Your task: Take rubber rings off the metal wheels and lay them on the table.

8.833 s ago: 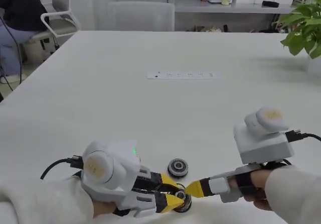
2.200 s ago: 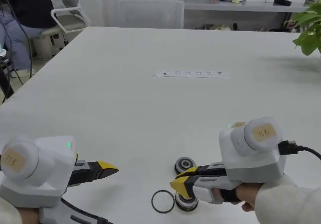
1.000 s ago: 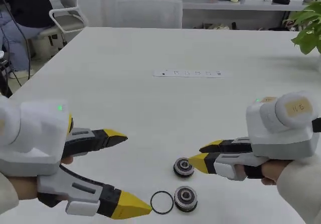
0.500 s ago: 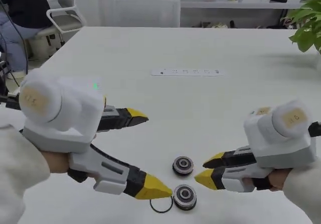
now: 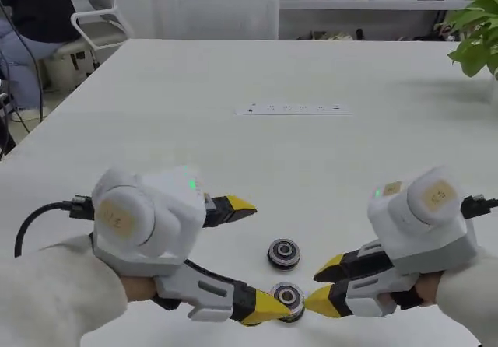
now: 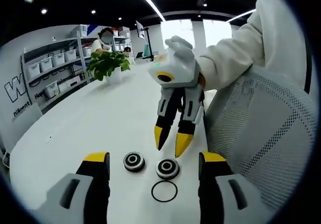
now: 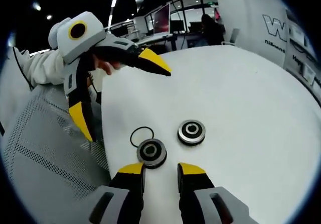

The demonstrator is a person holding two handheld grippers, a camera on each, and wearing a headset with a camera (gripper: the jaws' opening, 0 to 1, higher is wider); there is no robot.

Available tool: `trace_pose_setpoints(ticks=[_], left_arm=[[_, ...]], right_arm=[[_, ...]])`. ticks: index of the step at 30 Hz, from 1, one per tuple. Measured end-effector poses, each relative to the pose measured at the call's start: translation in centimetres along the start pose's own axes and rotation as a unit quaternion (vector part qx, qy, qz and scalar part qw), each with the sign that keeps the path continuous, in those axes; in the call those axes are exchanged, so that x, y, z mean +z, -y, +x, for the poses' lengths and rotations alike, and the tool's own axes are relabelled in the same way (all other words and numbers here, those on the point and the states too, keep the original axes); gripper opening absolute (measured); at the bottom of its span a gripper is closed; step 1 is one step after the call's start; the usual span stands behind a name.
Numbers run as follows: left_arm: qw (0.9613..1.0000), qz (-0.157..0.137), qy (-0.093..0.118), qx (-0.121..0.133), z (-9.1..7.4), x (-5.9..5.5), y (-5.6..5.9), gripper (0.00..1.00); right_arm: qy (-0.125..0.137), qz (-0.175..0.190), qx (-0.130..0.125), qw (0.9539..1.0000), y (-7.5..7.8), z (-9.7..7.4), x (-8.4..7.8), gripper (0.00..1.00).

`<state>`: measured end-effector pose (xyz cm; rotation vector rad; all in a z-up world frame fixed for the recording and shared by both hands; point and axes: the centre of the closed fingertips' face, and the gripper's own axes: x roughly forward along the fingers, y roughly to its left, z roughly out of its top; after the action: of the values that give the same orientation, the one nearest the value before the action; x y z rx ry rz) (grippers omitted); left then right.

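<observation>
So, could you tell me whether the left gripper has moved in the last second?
Yes. The left gripper swung rightward; its lower jaw now reaches the near wheel.

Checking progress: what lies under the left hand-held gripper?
Under the left hand-held gripper, a loose ring lies flat on the table beside the near wheel. In the head view a jaw covers it.
</observation>
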<state>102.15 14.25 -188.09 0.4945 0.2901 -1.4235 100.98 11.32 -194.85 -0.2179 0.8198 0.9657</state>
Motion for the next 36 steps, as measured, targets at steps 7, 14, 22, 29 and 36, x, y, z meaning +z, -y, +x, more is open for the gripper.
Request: trace_pose_setpoints(ticks=[7,14,22,29,36], left_arm=[[0.9997,-0.012,0.02,-0.004,1.1,-0.2,0.1,0.47],[0.9996,-0.022,0.016,-0.014,2.0,-0.9,0.7,0.34],[0.9992,-0.035,-0.005,-0.019,3.3,-2.6,0.9,0.28],[0.9984,-0.042,-0.027,-0.026,3.9,-4.1,1.2,0.24],[0.9982,-0.044,-0.029,-0.029,4.0,-4.1,1.4,0.16]], right_arm=[[-0.019,-0.013,0.012,0.9997,-0.6,0.5,-0.7,0.23],[-0.018,-0.019,0.015,0.9995,-0.8,0.7,-0.7,0.23],[-0.015,-0.033,0.016,0.9992,-1.1,1.1,-0.6,0.23],[-0.018,-0.039,0.017,0.9989,-1.2,1.2,-0.7,0.23],[-0.017,-0.041,0.017,0.9989,-1.2,1.2,-0.6,0.22]])
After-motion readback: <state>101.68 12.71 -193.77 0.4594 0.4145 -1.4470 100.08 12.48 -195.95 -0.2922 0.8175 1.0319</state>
